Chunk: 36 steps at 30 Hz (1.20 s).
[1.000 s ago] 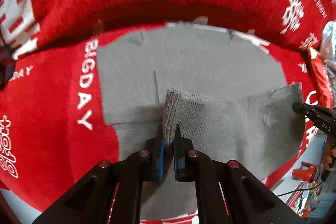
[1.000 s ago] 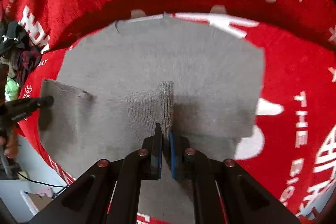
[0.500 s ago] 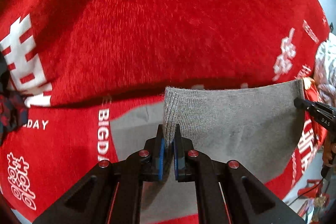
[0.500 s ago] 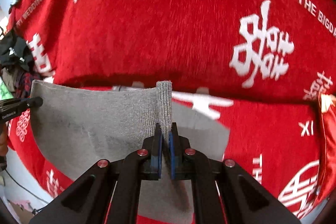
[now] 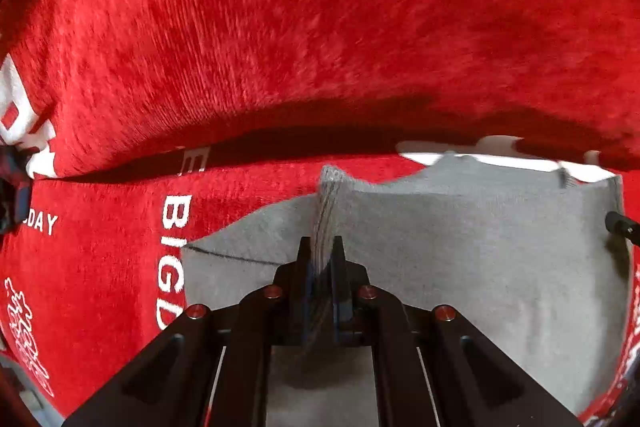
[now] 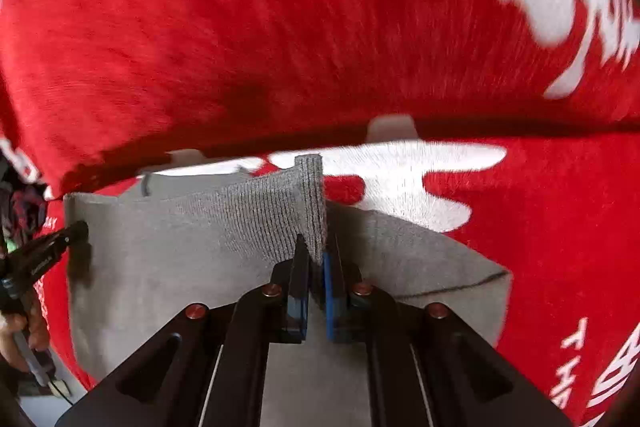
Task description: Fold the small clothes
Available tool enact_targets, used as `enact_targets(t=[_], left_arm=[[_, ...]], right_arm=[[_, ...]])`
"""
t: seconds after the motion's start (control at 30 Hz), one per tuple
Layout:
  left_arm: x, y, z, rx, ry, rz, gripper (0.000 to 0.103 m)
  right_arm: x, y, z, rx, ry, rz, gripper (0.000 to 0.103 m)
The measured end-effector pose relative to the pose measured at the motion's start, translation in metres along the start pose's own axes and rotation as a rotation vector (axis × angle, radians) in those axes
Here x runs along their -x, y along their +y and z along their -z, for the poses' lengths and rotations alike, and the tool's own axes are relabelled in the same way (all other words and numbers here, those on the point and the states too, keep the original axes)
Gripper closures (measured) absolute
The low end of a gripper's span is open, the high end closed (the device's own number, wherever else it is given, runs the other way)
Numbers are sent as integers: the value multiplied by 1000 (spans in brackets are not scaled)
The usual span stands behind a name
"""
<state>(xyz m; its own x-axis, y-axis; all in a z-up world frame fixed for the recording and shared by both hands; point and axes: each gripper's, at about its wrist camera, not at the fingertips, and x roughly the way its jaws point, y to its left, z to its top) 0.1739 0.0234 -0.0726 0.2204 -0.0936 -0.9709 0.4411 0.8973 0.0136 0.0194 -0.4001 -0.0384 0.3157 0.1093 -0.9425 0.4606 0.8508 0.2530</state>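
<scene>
Nearest in each wrist view, black gripper arms converge on a pair of blue-padded fingers. The left gripper (image 5: 321, 247) has its jaws nearly together, pinching a ribbed corner of the grey garment (image 5: 460, 259); the right gripper (image 6: 314, 255) likewise has narrow jaws clamped on the opposite ribbed corner of that garment (image 6: 180, 239). Between the two pinched corners the upper edge of the grey knit runs taut, with the fabric below it folded over a lower grey layer that lies flat. A dark thread or seam line (image 5: 232, 257) crosses that lower layer near its outer edge.

The garment lies on a red plush cloth (image 5: 320, 27) printed with white characters and lettering, including "BIGDAY" (image 5: 172, 259). Beyond the garment a dark shadowed crease runs across this cloth, which fills the rest of each view.

At the left edge of the right wrist view, the left gripper appears from the side (image 6: 78, 229), with a person's hand (image 6: 24, 339) gripping its handle. A dark patterned bundle of fabric (image 6: 24, 207) lies at that same margin; its details are too blurred to read.
</scene>
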Motion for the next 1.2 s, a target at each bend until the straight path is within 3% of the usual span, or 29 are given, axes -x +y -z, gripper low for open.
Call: enact_targets(t=[0.07, 0.1, 0.13, 0.23, 0.3, 0.37, 0.6, 0.73, 0.77, 0.97, 1.03, 1.2], left_arm=[[-5, 4, -4, 14, 5, -41, 77], [-4, 8, -6, 20, -8, -99, 52], [-1, 12, -7, 25, -29, -149, 42], [11, 29, -7, 47, -26, -153, 42], [27, 40, -4, 57, -31, -136, 42], [43, 44, 4, 55, -39, -81, 42], [56, 9, 56, 6, 19, 138, 42], [33, -2, 80, 29, 90, 140, 42], [28, -1, 85, 30, 102, 127, 42], [41, 28, 109, 36, 107, 103, 41], [47, 39, 117, 52, 123, 49, 41], [54, 66, 140, 181, 173, 110, 41]], right_arm=[[-9, -4, -2, -11, 13, 16, 97], [-12, -8, -2, -24, 18, 14, 96], [-13, -11, -3, -38, 19, 15, 96], [-6, -17, -4, -83, 20, 22, 96], [7, -18, -1, -91, 4, 83, 92], [24, -20, 4, -93, -32, 105, 92], [50, -5, 51, -68, -6, -42, 92], [27, -1, 80, -76, 53, -23, 92], [25, -2, 82, -76, 34, -21, 94], [38, -16, 86, -80, 37, 22, 96], [45, -26, 88, -119, 40, 6, 92], [65, -40, 113, -238, 60, -90, 91]])
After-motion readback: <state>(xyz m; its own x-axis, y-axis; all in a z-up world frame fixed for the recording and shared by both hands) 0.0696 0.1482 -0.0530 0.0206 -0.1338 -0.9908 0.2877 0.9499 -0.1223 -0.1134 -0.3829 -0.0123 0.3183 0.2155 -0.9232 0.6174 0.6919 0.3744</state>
